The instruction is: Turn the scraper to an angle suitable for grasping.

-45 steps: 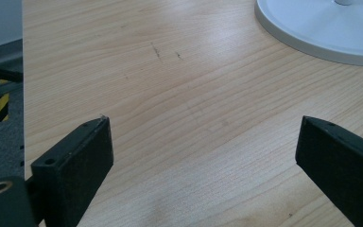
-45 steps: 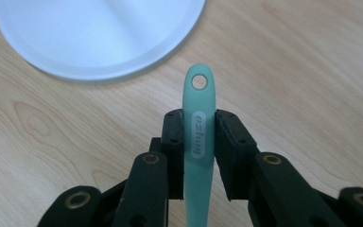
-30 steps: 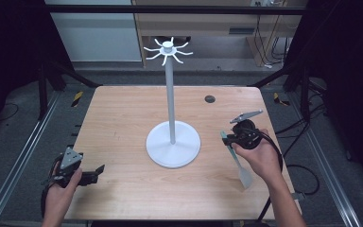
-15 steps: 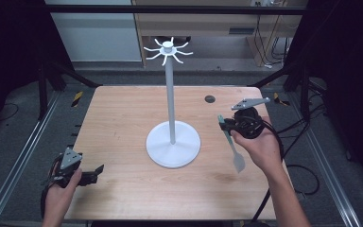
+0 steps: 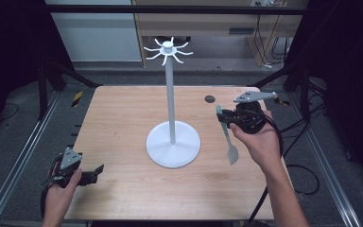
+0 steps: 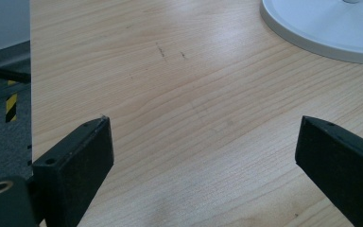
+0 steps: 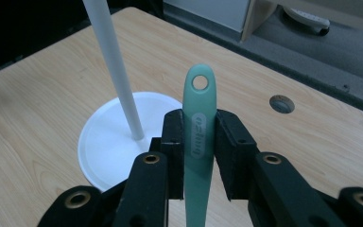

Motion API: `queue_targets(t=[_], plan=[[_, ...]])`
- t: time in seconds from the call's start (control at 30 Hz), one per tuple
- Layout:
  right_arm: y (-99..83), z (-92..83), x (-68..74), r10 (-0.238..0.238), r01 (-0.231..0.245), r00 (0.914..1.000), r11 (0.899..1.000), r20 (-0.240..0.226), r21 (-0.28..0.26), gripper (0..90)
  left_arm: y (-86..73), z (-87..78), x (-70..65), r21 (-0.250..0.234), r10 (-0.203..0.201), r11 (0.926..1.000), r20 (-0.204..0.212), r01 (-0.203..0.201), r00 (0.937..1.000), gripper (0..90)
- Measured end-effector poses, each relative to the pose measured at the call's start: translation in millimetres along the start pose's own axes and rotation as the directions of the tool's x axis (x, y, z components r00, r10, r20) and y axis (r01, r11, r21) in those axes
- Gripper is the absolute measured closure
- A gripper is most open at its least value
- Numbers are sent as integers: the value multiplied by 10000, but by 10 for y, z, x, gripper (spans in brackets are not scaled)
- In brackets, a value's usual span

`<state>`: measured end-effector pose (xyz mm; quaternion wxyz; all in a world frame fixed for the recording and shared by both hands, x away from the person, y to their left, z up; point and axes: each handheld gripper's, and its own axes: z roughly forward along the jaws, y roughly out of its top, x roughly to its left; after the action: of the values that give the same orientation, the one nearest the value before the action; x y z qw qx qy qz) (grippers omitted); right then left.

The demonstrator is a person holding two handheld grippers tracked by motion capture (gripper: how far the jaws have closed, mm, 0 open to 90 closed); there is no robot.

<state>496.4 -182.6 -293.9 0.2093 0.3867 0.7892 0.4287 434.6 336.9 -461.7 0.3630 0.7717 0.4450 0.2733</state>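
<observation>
A white stand (image 5: 171, 99) with a round base (image 5: 173, 144) and hooked arms at its top (image 5: 168, 49) rises from the middle of the wooden table (image 5: 123, 123). My right gripper (image 5: 220, 117) is shut on the handle of a pale green spatula (image 5: 228, 137), held in the air to the right of the pole with the blade hanging down. In the right gripper view the handle (image 7: 197, 127) sits between the pads, its hanging hole (image 7: 200, 82) up, the pole (image 7: 113, 66) beyond. My left gripper (image 5: 94, 174) rests at the front left, open; its jaws stand wide over bare wood.
A round hole (image 5: 210, 99) sits in the table's far right part. Metal rails (image 5: 14, 175) run along both sides of the table, with dark floor and cables (image 5: 307, 175) beyond. The stand's base edge (image 6: 321, 28) lies ahead of my left gripper.
My right gripper has lifted the spatula off the table and carried it up and slightly farther back. My left hand has kept still.
</observation>
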Motion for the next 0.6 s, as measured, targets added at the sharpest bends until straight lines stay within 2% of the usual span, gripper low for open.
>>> queue_targets(t=[0.23, 0.6], plan=[[70, -85, 30, -23, 22, 10000, 9995, -26, -303, 745, -1, -3, 0, -28, -20, 10000, 6, 20, 10000, 47], [187, -126, 65, -23, 21, 10000, 9983, -42, -591, 745, 1, -6, 11, -34, -42, 10000, 58, 42, 10000, 47]])
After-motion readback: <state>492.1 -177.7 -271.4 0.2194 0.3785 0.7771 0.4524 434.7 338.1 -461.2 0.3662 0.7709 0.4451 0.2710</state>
